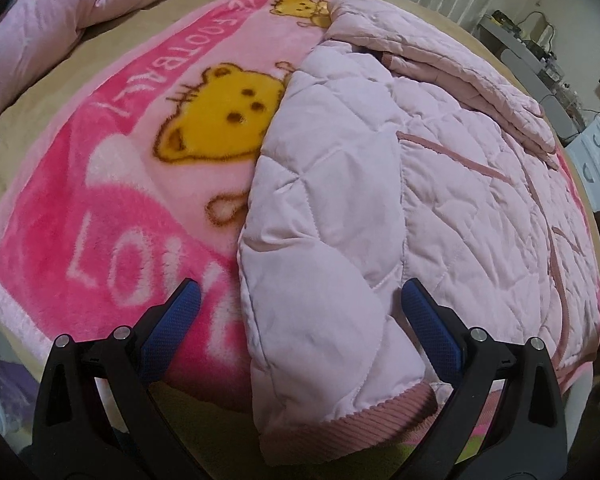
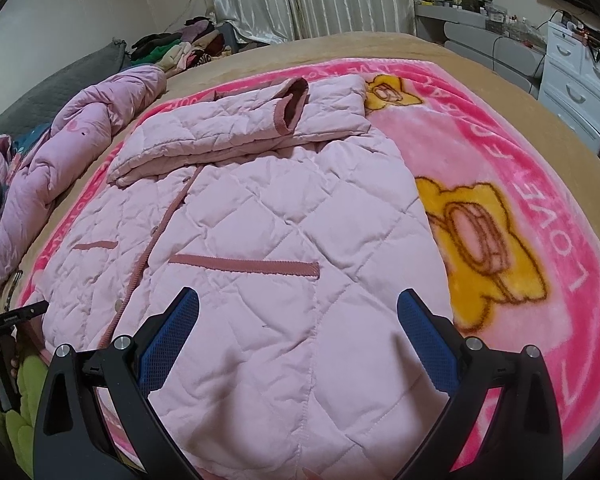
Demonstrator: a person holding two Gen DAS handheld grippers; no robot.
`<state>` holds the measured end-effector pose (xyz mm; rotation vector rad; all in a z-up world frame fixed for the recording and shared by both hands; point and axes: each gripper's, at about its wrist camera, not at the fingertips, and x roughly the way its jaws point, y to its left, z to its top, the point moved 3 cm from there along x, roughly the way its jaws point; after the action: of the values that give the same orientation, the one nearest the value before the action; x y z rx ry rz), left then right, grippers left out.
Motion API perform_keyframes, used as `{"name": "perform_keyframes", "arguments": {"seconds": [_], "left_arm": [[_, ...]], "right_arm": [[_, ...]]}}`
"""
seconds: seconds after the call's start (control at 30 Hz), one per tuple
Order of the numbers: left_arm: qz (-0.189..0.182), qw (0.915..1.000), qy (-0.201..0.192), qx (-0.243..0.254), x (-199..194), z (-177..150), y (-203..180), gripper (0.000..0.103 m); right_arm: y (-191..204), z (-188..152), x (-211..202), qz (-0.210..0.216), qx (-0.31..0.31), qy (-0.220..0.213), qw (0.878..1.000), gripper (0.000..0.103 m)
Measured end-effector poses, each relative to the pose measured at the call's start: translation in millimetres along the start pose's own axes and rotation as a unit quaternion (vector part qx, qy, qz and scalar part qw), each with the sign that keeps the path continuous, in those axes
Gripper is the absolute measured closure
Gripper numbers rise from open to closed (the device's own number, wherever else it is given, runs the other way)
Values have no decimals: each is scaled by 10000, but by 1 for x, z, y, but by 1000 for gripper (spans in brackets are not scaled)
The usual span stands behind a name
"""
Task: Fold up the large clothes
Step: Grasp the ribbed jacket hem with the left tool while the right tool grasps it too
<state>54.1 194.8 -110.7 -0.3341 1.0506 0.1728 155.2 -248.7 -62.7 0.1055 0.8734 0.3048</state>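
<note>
A pale pink quilted jacket (image 1: 400,184) lies flat on a pink cartoon blanket (image 1: 112,184) on the bed. Its sleeves are folded across the top; one cuff (image 2: 294,108) shows its dark pink lining. My left gripper (image 1: 298,298) is open and empty, its jaws either side of the jacket's left hem edge near the corduroy trim (image 1: 340,420). My right gripper (image 2: 298,316) is open and empty over the jacket's lower right part (image 2: 284,320), below the pocket trim (image 2: 244,266). The left gripper's edge shows in the right wrist view (image 2: 14,316).
A bunched pink duvet (image 2: 80,136) lies at the bed's left side. A pile of clothes (image 2: 180,46) sits at the far corner by the curtains. White drawers (image 2: 580,80) and a cluttered desk (image 2: 460,12) stand beyond the bed's right edge.
</note>
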Motion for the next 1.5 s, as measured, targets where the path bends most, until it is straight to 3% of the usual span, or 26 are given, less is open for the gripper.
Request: {"name": "perform_keyframes", "arguments": {"seconds": [0.1, 0.17, 0.2, 0.23, 0.33, 0.47, 0.67, 0.93, 1.07, 1.23, 1.33, 1.47, 1.5], "left_arm": [[-180, 9998, -50, 96, -4, -1, -5, 18], [-382, 9991, -39, 186, -6, -4, -12, 39], [-377, 9990, -66, 211, -7, -5, -13, 41], [-334, 9990, -125, 260, -9, -6, -15, 51], [-412, 9988, -211, 186, -14, -6, -13, 67], [-464, 9982, -318, 213, -21, -7, -15, 78], [-673, 9957, -582, 258, -43, -4, -20, 85], [-676, 9940, -761, 411, -59, -3, -31, 86], [-632, 9942, -761, 424, -59, -4, -31, 86], [-602, 9946, -746, 386, -59, -5, -26, 86], [-596, 9952, -707, 331, -56, -7, -21, 86], [-534, 9959, -649, 336, -53, -11, -19, 84], [-529, 9961, -629, 335, -52, -12, -19, 84]], "right_arm": [[-4, -3, -2, -54, -23, 28, 10000, 4], [-10, -7, -5, -120, -22, 50, 9999, 4], [-13, -8, -6, -153, -14, 64, 9999, 4], [-15, -10, -7, -182, -4, 77, 9998, 4], [-24, -17, -10, -282, 17, 172, 9995, 4], [-35, -28, -14, -363, 43, 327, 9988, 4], [-51, -52, -18, -11, 377, 743, 9965, 4], [-59, -70, -20, -77, 383, 1089, 9933, 4], [-57, -83, -14, 448, 611, 1391, 9874, 4], [-58, -101, -9, 769, 940, 1565, 9802, 6], [-57, -102, -13, 829, 941, 1453, 9814, 15], [-55, -98, -20, 933, 1010, 1292, 9820, 51], [-55, -96, -23, 993, 1061, 1236, 9816, 55]]}}
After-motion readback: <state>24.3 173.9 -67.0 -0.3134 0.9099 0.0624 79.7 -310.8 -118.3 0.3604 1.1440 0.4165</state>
